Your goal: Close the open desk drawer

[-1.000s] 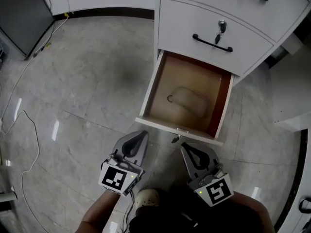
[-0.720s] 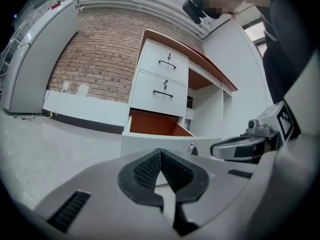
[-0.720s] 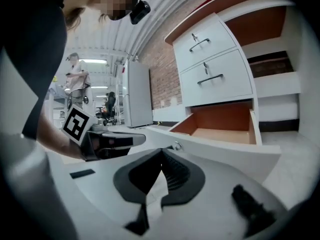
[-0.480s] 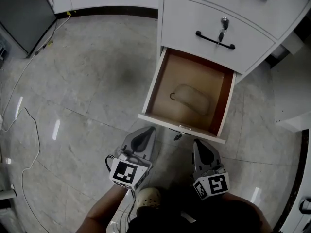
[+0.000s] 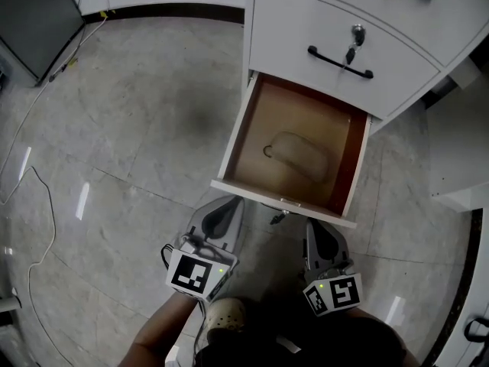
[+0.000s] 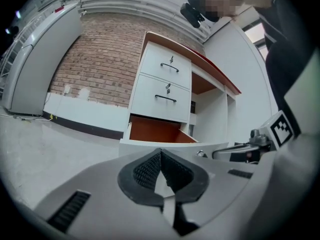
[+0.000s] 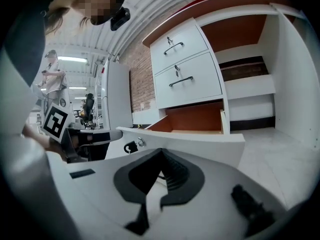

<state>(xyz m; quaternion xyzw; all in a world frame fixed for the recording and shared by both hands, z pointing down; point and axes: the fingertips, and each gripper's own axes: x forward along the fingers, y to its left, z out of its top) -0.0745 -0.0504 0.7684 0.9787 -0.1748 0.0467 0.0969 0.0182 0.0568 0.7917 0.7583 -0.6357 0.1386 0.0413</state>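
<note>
The bottom desk drawer [image 5: 294, 147] stands pulled out, showing a brown inside with a pale oval shape on its floor. Its white front panel [image 5: 283, 202] faces me, and a small key [image 5: 276, 219] hangs under it. My left gripper [image 5: 233, 203] is shut and empty, its tips right at the left half of the panel. My right gripper [image 5: 315, 225] is also shut and empty, just below the right half. In the left gripper view the panel [image 6: 145, 145] lies just past the left gripper [image 6: 161, 152]. In the right gripper view the panel [image 7: 210, 143] and key [image 7: 131, 146] sit beyond the right gripper [image 7: 161, 150].
Above the open drawer is a shut drawer with a black handle [image 5: 340, 52] and a key in its lock. White desk shelving [image 5: 458, 159] stands to the right. A thin cable [image 5: 38, 193] runs over the tiled floor at left. My shoe [image 5: 221, 316] is between the grippers.
Both grippers have moved up to the drawer's front panel from a little way back. The drawer stands as far out as before.
</note>
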